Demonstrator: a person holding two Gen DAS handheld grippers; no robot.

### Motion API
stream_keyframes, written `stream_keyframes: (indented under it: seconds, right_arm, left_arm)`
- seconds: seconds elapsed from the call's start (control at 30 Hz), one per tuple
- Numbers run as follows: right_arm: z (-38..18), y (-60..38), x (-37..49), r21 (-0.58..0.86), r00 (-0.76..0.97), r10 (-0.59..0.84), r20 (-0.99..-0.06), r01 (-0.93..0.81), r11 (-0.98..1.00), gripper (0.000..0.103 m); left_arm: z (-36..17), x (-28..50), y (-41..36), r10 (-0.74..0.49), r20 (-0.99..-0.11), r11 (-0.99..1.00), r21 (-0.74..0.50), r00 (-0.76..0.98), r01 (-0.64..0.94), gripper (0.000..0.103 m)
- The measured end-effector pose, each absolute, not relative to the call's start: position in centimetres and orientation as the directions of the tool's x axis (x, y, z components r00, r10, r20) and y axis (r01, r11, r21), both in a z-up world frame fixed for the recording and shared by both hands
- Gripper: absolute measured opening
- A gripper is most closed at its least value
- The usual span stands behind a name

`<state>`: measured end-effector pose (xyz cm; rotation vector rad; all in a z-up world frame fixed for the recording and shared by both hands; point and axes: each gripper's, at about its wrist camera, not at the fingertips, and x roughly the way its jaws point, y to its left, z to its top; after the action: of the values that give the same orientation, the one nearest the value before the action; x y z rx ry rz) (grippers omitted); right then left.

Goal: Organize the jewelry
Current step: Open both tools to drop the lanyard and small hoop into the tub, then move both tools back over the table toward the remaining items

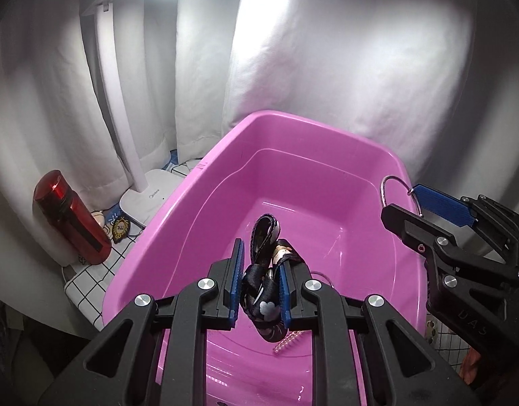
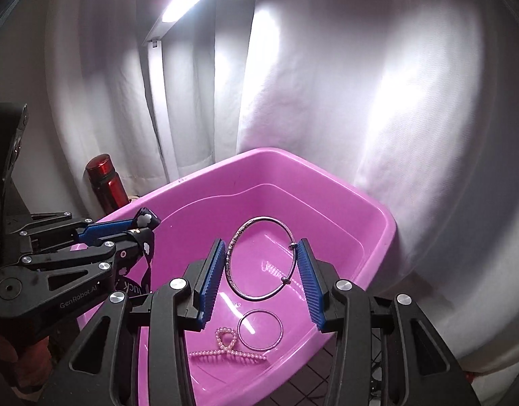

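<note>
Nearly There: Two Pieces Held Over the Tub, Two Already In

Already down on the floor of the pink tub [image 2: 377,223]: a pearl hair claw [image 2: 227,350] and a thin plain ring bangle [image 2: 260,330], lying just beside each other near the front wall. Counted as done, by the look of it.

Up above, both hands loaded. Left gripper [image 1: 257,291] with jaws pinching a bunched black printed strap [image 1: 262,284], its loop and a small charm poking up past the blue pads [image 1: 234,280]; poised over the near end of the tub. Right gripper [image 2: 261,270] with jaws closed onto a large silver bangle [image 2: 262,258], caught edge to edge between the pads, hanging above the middle of the tub; same bangle glimpsed at the far right rim from the left wrist view.

Left to do, judging from this: letting go of both pieces so they land inside with the rest. Hard to say whether more jewelry waits on the bench outside, since little of it shows. Off to the left, a red bottle [image 1: 71,218] and a white lamp base [image 1: 147,199] against the curtain, not part of the job
</note>
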<state>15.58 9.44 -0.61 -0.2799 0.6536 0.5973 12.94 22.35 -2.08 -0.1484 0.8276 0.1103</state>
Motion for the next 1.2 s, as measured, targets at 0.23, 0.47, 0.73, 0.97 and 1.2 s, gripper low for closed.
stream_keyframes:
  seconds: [0.23, 0.47, 0.73, 0.97, 1.2]
  right_arm:
    - [-3.7, 10.7, 17.5, -0.022, 0.568, 0.390, -0.725, -0.585, 0.811, 0.043]
    - [-5.7, 11.5, 18.7, -0.020, 0.542, 0.348, -0.765, -0.560, 0.828, 0.043]
    - [-5.5, 11.5, 18.9, -0.075, 0.588, 0.295, -0.753, -0.522, 0.849, 0.063]
    - [-4.6, 10.5, 18.5, -0.073, 0.611, 0.305, -0.730, -0.514, 0.855, 0.064]
    - [-3.2, 8.3, 17.6, -0.046, 0.644, 0.331, -0.690, -0.495, 0.868, 0.064]
  left_arm:
    - [-4.8, 13.9, 23.2, 0.030, -0.790, 0.981, -0.095, 0.612, -0.171, 0.019]
    - [-6.2, 14.5, 23.3, 0.040, -0.821, 0.982, -0.075, 0.570, -0.176, 0.023]
    - [-6.6, 14.6, 23.3, 0.077, -0.836, 0.978, -0.043, 0.543, -0.205, 0.070]
    - [-5.6, 13.9, 24.5, 0.049, -0.823, 0.965, -0.108, 0.566, -0.240, 0.085]
    - [-4.3, 13.2, 23.8, 0.086, -0.798, 0.969, -0.073, 0.596, -0.237, 0.086]
